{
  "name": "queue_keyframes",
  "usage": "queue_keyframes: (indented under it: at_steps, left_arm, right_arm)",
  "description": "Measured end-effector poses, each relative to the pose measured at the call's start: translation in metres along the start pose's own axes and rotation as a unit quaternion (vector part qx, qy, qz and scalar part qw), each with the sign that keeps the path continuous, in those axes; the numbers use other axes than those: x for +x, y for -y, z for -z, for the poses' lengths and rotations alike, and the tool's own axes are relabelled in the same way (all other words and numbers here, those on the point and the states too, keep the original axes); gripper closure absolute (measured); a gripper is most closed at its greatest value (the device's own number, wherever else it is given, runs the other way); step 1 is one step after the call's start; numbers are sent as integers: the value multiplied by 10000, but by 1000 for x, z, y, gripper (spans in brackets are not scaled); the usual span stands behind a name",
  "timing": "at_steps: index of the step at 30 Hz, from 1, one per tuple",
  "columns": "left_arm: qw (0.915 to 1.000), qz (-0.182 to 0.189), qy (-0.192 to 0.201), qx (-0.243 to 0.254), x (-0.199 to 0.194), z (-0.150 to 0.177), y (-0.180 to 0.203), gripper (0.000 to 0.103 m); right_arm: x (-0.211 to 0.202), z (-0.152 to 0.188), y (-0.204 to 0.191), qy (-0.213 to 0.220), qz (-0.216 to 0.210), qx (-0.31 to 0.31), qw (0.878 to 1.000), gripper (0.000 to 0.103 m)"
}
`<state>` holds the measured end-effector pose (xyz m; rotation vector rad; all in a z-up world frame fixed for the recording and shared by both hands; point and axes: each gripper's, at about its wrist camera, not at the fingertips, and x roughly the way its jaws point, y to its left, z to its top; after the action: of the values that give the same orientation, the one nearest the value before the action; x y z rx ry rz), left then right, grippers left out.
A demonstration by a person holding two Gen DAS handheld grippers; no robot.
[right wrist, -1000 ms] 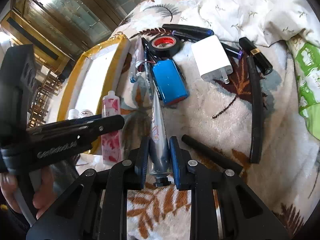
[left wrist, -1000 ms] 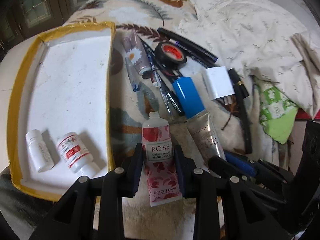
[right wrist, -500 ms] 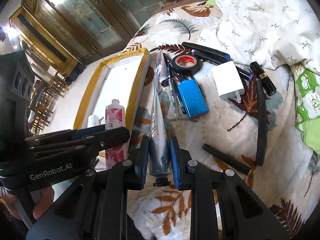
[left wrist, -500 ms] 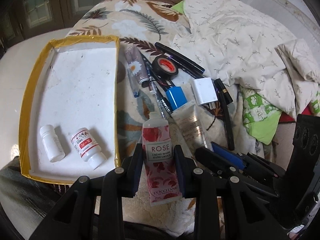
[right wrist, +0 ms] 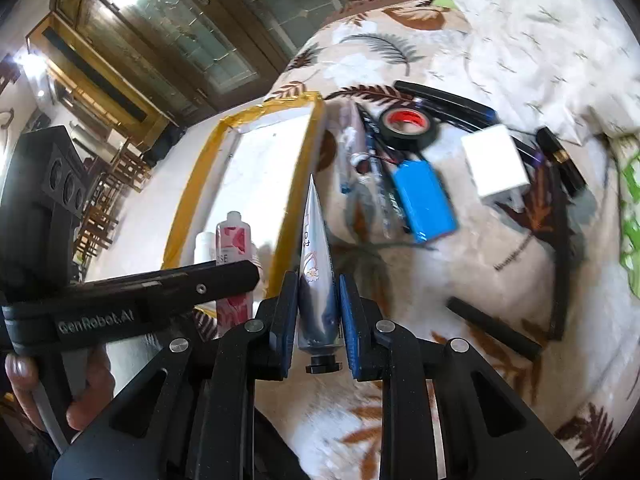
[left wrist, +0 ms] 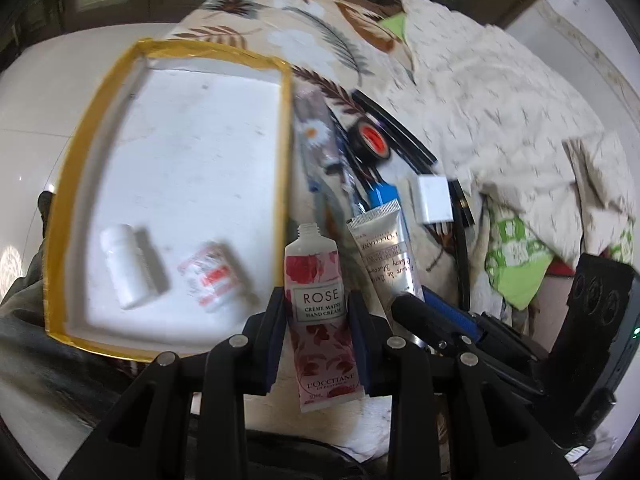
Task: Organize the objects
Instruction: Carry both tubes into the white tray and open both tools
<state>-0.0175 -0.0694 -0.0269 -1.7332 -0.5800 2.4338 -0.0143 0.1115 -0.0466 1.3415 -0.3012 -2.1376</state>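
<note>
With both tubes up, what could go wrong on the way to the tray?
The left hand-held gripper and right hand-held gripper sit close together and could knock. The rose tube has no cap and might leak. Dropped into the tray, either tube may hit the two white bottles.

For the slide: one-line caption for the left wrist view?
Left tool grips a rose cream tube beside a tray holding two bottles; clutter remains on the blanket.
</note>
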Motion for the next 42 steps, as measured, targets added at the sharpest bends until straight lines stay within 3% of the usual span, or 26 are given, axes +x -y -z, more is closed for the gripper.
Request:
queue_keyframes:
  at_steps: [10, 23, 35, 42]
  left_arm:
    - [9988, -273, 153, -384, -19, -38, -61, 73]
    - [9971, -527, -82, -548, 20, -80, -106, 73]
    - [9958, -556, -334, -646, 54, -88, -126, 72]
    - [9956, -238, -133, -891, 52, -86, -137, 70]
  right_arm:
    - [43, -24, -39, -181, -237, -289, 9991, 83]
    - [113, -52, -66, -527, -146, -473, 9974, 83]
    - [144, -58, -71, -645, 282, -630, 9955, 83]
    - [153, -53, -75, -694, 407, -722, 9941, 83]
